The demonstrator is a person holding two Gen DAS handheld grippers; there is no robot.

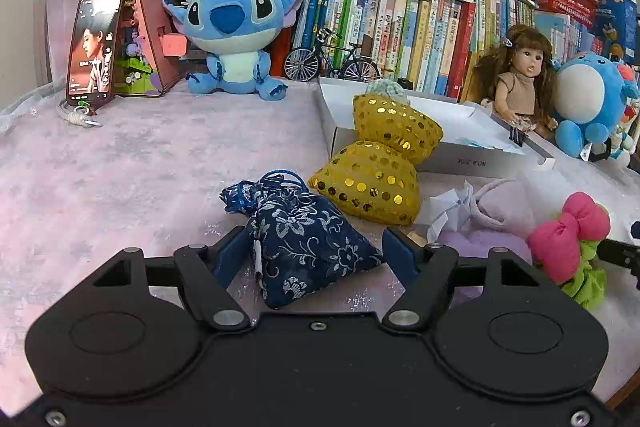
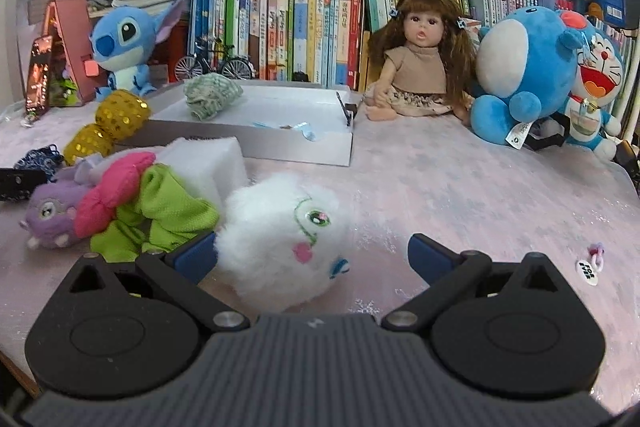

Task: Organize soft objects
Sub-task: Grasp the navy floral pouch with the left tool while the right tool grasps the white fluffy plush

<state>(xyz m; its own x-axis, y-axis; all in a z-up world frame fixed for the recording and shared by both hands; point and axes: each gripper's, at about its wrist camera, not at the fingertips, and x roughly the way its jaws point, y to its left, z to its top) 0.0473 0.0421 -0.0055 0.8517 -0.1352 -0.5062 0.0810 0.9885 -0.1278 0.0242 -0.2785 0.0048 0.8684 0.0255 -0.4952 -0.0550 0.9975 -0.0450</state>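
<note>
Left gripper: jaws spread, the blue floral drawstring pouch lying on the pink tablecloth between the two blue fingers, its wide base nearest the camera and its cinched neck pointing away; whether either finger touches the cloth of the pouch cannot be told from this angle. Just beyond the pouch, a gold sequined bow cushion, its far lobe resting against the edge of the white tray. To the right of the pouch, a pink bow on green fabric beside a lilac plush. Right gripper: jaws wide apart, the white fluffy plush lying between them, pressed close to the left finger and well clear of the right one. Left of it, the pink and green bow, the purple plush and a white foam block. Further back, the white tray holding a green checked cloth bundle. Far row against the books: Stitch plush, model bicycle, doll, round blue plush.
</note>
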